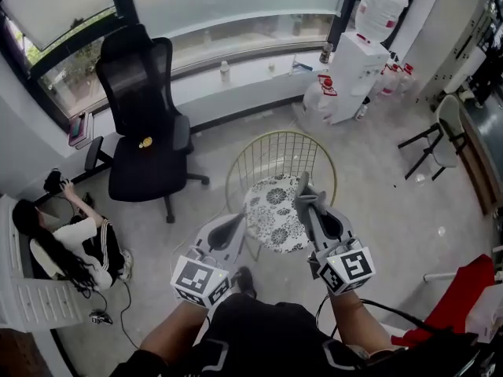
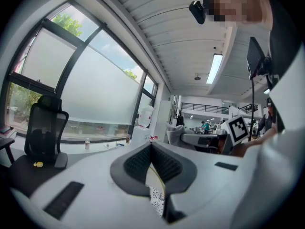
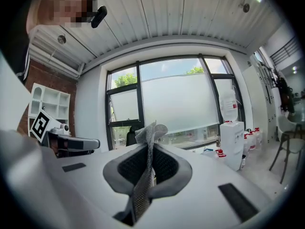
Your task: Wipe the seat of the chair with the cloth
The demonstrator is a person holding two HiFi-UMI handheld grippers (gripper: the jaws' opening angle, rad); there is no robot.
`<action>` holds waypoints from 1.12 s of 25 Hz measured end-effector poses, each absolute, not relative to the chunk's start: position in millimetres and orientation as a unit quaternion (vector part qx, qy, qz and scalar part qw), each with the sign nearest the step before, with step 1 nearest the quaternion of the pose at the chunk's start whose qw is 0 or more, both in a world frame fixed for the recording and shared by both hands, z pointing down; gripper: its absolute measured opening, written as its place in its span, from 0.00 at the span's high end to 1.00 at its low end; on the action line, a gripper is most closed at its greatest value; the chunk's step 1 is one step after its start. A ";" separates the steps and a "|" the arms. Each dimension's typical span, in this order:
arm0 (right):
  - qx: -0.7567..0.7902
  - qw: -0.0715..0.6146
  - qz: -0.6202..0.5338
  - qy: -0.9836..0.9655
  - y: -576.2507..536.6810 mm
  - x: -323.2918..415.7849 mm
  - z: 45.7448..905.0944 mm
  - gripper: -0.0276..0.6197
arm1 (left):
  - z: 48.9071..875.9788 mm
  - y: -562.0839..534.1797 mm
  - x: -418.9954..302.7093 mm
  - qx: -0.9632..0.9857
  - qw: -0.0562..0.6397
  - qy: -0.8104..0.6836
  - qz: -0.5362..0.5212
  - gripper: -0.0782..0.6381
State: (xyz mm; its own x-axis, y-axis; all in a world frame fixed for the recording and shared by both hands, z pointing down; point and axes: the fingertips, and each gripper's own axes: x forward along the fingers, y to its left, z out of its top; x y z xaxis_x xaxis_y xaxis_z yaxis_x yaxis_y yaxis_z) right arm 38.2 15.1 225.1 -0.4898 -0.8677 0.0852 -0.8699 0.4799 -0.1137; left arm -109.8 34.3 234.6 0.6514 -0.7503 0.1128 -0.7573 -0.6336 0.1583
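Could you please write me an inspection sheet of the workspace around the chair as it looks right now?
Surface: patterned round seat of the gold wire chair; nothing seen lying on it.
Job's things: grey mesh cloth, held in the right gripper, not on the seat.
Clutter: small yellow object on the black office chair.
Grippers: left gripper shut, empty; right gripper shut on the cloth.
Cables: black cable by the wearer's right arm; thin cable on the floor at left.
Surroundings: water dispenser by the window; seated person on the floor at left.
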 end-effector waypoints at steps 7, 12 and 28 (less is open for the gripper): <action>0.499 0.019 0.091 -0.862 -22.5 28.1 256.7 0.92 | 261.3 6.5 -116.6 0.895 0.122 -0.428 0.034 0.88; 0.485 0.030 0.110 -0.867 -60.5 27.2 292.3 0.92 | 289.5 -18.4 -112.4 0.879 0.151 -0.450 0.043 0.88; 0.400 0.101 0.191 -0.891 -149.1 10.8 452.3 0.92 | 432.9 -90.7 -89.0 0.800 0.246 -0.541 0.082 0.88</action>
State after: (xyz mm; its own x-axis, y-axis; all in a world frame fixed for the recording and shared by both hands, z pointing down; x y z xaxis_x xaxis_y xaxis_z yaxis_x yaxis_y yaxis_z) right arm 10.8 -149.1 452.3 -0.6596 -0.6744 0.3318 -0.7511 0.6072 -0.2591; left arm -89.0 -90.7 432.9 0.4008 -0.8257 0.3970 -0.9061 -0.2932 0.3050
